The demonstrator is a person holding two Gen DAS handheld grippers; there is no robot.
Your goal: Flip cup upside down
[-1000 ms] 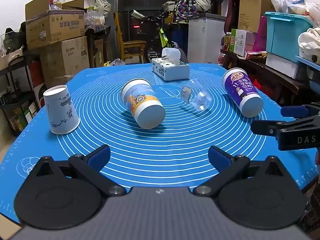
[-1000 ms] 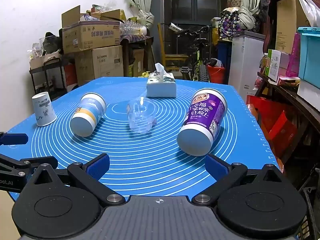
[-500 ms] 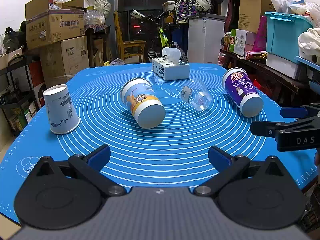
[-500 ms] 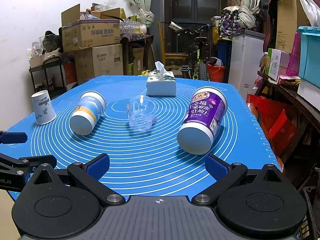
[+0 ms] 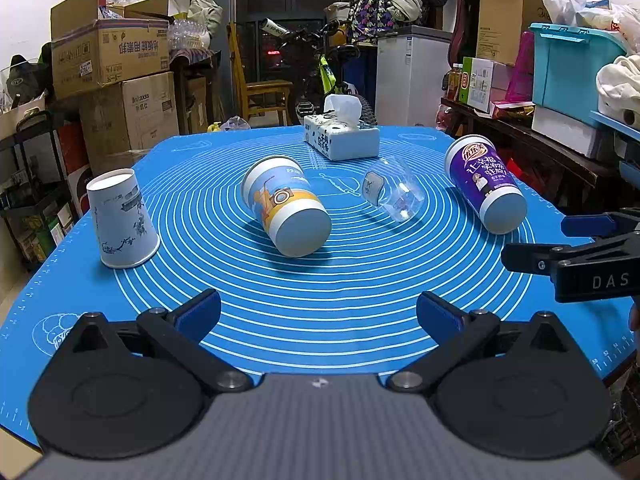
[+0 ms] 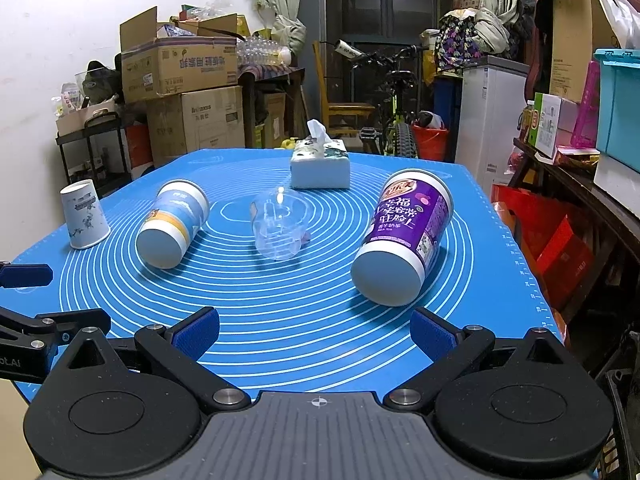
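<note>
Lying on their sides across the blue mat (image 5: 320, 320) are a blue-and-yellow cup (image 5: 286, 210), a clear plastic cup (image 5: 394, 194) and a purple cup (image 5: 486, 188). A white paper cup (image 5: 120, 220) stands upside down at far left. Both the left gripper (image 5: 318, 314) and right gripper (image 6: 314, 330) hang spread at the near edge, holding nothing.
</note>
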